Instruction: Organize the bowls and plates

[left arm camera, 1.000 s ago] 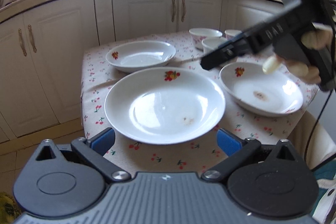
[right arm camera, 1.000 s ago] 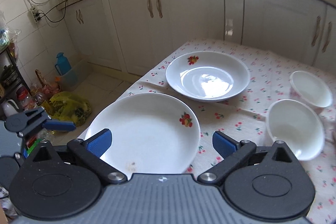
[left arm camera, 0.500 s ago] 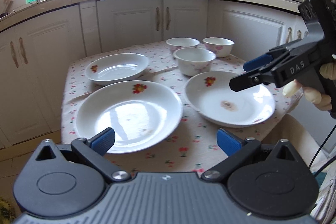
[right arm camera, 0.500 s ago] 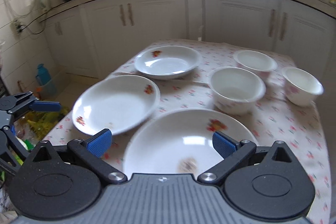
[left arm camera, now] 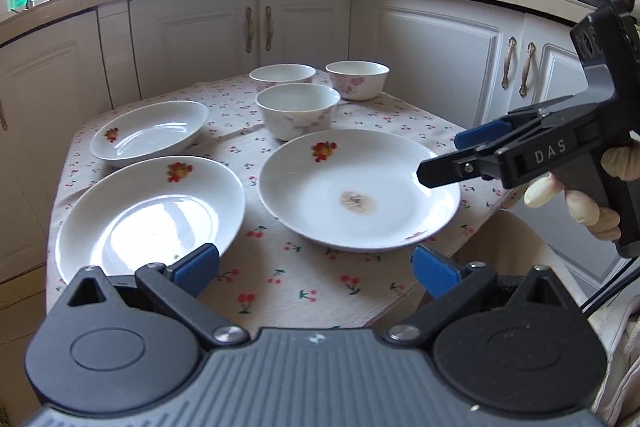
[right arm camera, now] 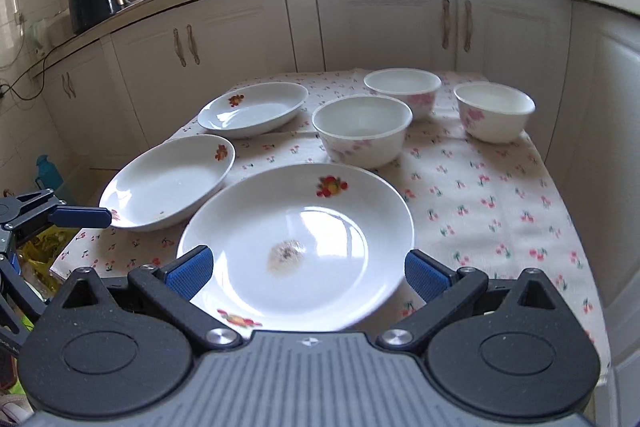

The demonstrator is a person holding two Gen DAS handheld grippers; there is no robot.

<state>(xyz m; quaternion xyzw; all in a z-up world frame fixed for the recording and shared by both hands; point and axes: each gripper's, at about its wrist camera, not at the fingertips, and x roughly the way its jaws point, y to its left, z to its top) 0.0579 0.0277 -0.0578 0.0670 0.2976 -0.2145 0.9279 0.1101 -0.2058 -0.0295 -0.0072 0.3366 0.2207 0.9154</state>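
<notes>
- Left gripper (left arm camera: 316,269): jaws spread wide, empty, hovering over the near edge of the surface (left arm camera: 296,283), between two plates.
- Right gripper (right arm camera: 308,273): jaws spread wide, nothing pinched, straddling the near rim of the stained plate (right arm camera: 296,247) without a visible grip.
- Stained plate sits on the cherry-print cloth; second plate (right arm camera: 168,181) just beside it on the left, third plate (right arm camera: 254,109) further back.
- Three bowls at the rear: nearest bowl (right arm camera: 362,129), middle bowl (right arm camera: 402,87), right bowl (right arm camera: 494,111), all upright, unstacked.
</notes>
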